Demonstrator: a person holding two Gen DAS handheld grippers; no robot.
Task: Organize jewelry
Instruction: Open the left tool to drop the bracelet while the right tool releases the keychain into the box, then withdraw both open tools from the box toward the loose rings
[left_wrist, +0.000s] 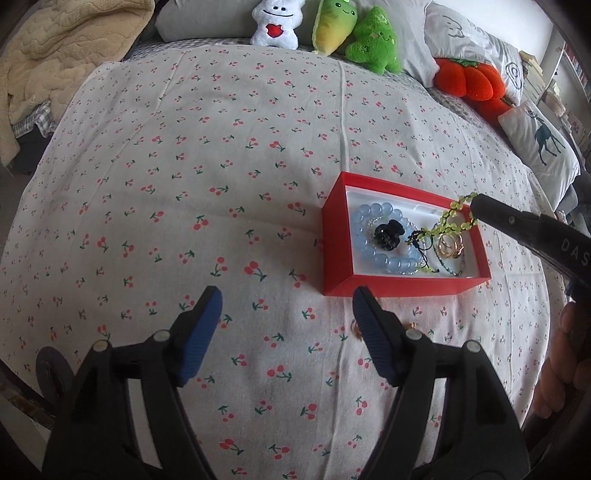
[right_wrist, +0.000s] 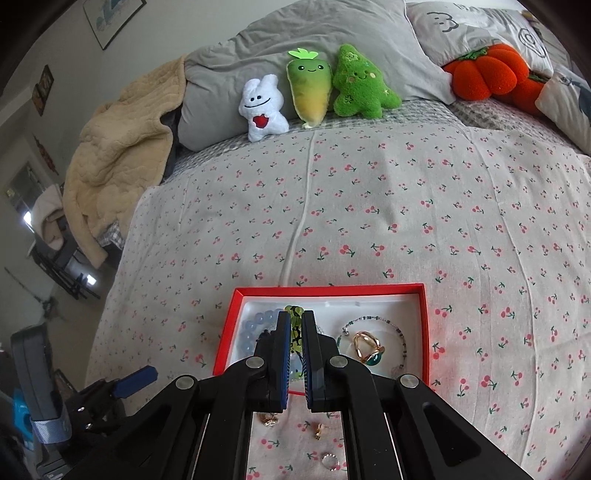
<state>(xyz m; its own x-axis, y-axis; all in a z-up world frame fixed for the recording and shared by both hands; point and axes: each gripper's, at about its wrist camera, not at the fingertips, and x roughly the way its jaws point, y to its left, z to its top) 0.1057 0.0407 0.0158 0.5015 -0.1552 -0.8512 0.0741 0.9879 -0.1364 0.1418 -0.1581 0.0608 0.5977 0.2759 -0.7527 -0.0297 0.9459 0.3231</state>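
Observation:
A red jewelry box (left_wrist: 336, 254) (right_wrist: 424, 325) with a white lining lies on the cherry-print bedsheet. It holds a pale blue bead bracelet (left_wrist: 360, 236) (right_wrist: 251, 330), a black flower piece (left_wrist: 388, 232), gold rings (left_wrist: 450, 247) (right_wrist: 365, 347) and a thin dark bead chain (right_wrist: 402, 343). My right gripper (right_wrist: 295, 321) (left_wrist: 476, 210) is shut on a green bead bracelet (left_wrist: 452, 218) (right_wrist: 295, 325) and holds it over the box, with part trailing inside. My left gripper (left_wrist: 288, 302) is open and empty, just in front of the box.
Small gold earrings (right_wrist: 267, 419) (right_wrist: 319, 430) and a silver ring (right_wrist: 328, 459) lie on the sheet in front of the box; one shows in the left view (left_wrist: 413, 325). Plush toys (right_wrist: 310, 92), an orange pumpkin cushion (left_wrist: 467, 81) and pillows line the far edge.

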